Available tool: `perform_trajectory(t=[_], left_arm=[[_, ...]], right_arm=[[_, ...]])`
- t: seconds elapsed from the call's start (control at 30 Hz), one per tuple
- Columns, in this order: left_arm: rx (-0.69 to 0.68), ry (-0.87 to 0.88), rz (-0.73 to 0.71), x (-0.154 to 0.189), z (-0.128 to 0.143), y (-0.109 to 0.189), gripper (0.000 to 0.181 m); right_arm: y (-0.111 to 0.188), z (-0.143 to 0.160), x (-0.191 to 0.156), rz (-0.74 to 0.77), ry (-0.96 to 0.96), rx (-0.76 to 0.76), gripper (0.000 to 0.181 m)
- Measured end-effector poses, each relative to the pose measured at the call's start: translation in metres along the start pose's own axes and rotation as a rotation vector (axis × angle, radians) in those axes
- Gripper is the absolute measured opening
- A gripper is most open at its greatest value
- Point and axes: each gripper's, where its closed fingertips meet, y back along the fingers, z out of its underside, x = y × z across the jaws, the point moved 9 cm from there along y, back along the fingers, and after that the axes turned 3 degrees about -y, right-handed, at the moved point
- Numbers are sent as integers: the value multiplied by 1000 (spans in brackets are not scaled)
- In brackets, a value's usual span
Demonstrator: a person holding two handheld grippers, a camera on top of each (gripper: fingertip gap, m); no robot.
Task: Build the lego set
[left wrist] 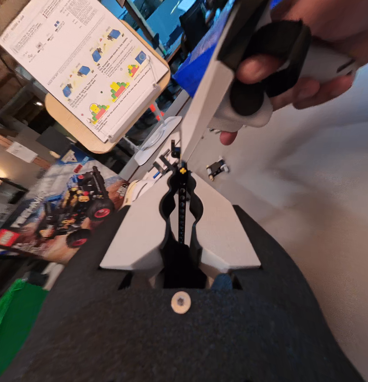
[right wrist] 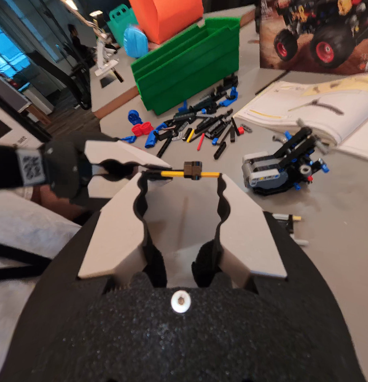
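My left gripper [left wrist: 182, 175] is shut on a thin black beam [left wrist: 182, 208] with a yellow axle end [left wrist: 182, 170] at its tip. In the right wrist view the left gripper [right wrist: 158, 171] comes in from the left, and the yellow axle [right wrist: 172, 174] sticks out of it sideways with a black connector [right wrist: 192, 170] on it. My right gripper [right wrist: 181, 176] is open wide, and the axle spans the gap at its fingertips. The axle's right end is at the right fingertip [right wrist: 223, 179]. A hand [left wrist: 323, 31] holds the right gripper above the left.
A partly built grey and black model [right wrist: 282, 169] stands on the grey table [right wrist: 333, 268]. Loose parts [right wrist: 199, 124] lie by a green bin [right wrist: 189, 62]. The open instruction booklet [right wrist: 292, 107], set box [left wrist: 65, 198], instruction sheet on a stand [left wrist: 86, 62] and small sub-assemblies [left wrist: 217, 168] [right wrist: 290, 223] are nearby.
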Motion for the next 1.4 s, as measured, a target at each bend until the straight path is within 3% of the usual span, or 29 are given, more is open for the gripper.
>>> perform_trajectory(t=[0.07, 0.2, 0.27, 0.4, 0.5, 0.6, 0.77, 0.87, 1.07, 1.27, 1.4], left_arm=[[71, 192, 80, -14, 1, 4, 5], [275, 656, 359, -37, 2, 9, 5], [344, 853, 495, -40, 6, 7, 6], [445, 1059, 630, -38, 12, 4, 6], [427, 1060, 666, -32, 12, 1, 5], [426, 1058, 682, -30, 12, 0, 5], [441, 1091, 704, -31, 15, -2, 5], [426, 1080, 709, -29, 16, -3, 5], [382, 1028, 709, -29, 16, -3, 5], [251, 896, 709, -30, 13, -2, 5], [253, 894, 731, -29, 12, -2, 5]], right_arm=[[13, -6, 4, -67, 93, 53, 51], [30, -20, 17, -148, 222, 112, 41], [33, -25, 11, -327, 204, 133, 37], [20, -23, 9, -443, 172, 90, 41], [14, -21, 4, -493, 147, 104, 37], [13, -20, 5, -486, 151, 102, 16], [16, -16, 6, -487, 148, 110, 24], [18, -15, 9, -471, 145, 88, 15], [17, -12, 11, -479, 133, 54, 15], [14, -7, 13, -487, 123, 26, 15], [14, -7, 13, -510, 104, 33, 15]])
